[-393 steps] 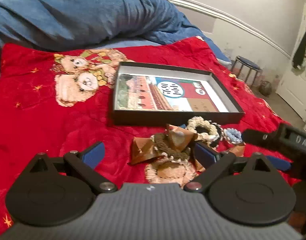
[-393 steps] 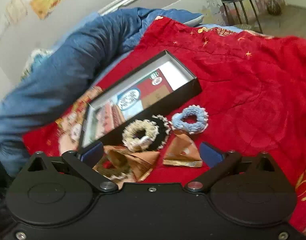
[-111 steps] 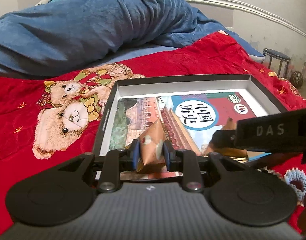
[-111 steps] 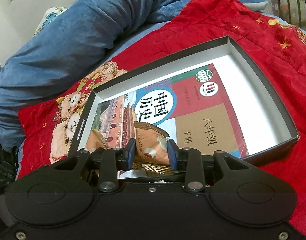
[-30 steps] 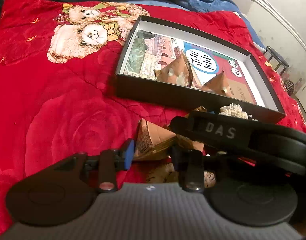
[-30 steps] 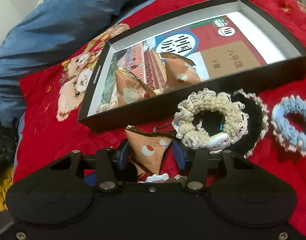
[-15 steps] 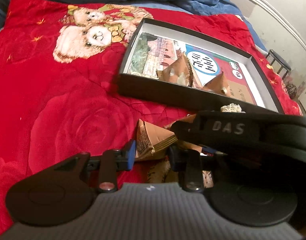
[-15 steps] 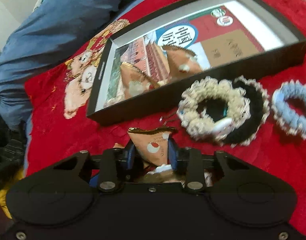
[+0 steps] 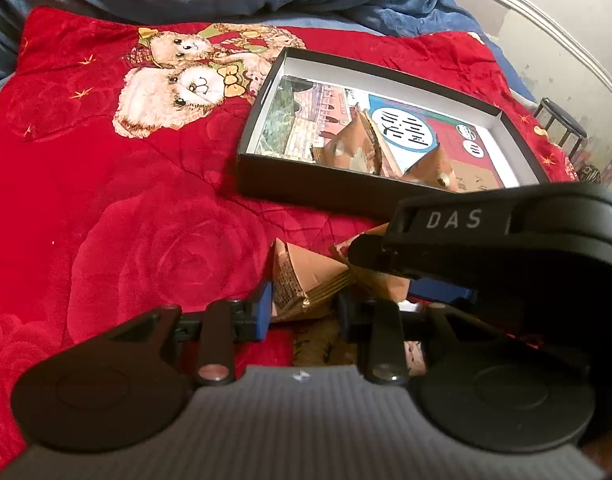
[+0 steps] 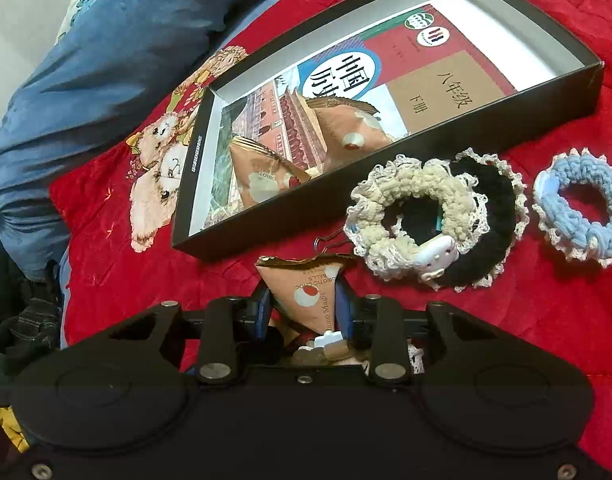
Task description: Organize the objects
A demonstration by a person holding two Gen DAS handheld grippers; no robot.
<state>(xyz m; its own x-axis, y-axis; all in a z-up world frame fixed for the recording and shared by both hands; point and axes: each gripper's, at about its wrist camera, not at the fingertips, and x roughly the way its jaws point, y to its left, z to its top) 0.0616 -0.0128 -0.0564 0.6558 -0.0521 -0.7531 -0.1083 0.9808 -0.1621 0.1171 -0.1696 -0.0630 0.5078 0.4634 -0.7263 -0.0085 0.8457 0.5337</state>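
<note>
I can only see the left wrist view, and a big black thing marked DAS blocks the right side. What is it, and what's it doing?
Observer: That's the right gripper. It grips a brown triangular snack packet.
Operator: Anything lying behind it?
Observer: Three hair ties on the red blanket: a cream crocheted scrunchie overlapping a black crocheted scrunchie, and a light blue crocheted scrunchie apart from them.
Operator: Inside the box?
Observer: No, outside the shallow black box, by its near wall.

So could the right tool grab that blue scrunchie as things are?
Probably not yet: the right tool is already shut on a brown snack packet. The blue scrunchie itself lies uncovered on the red blanket.
</note>
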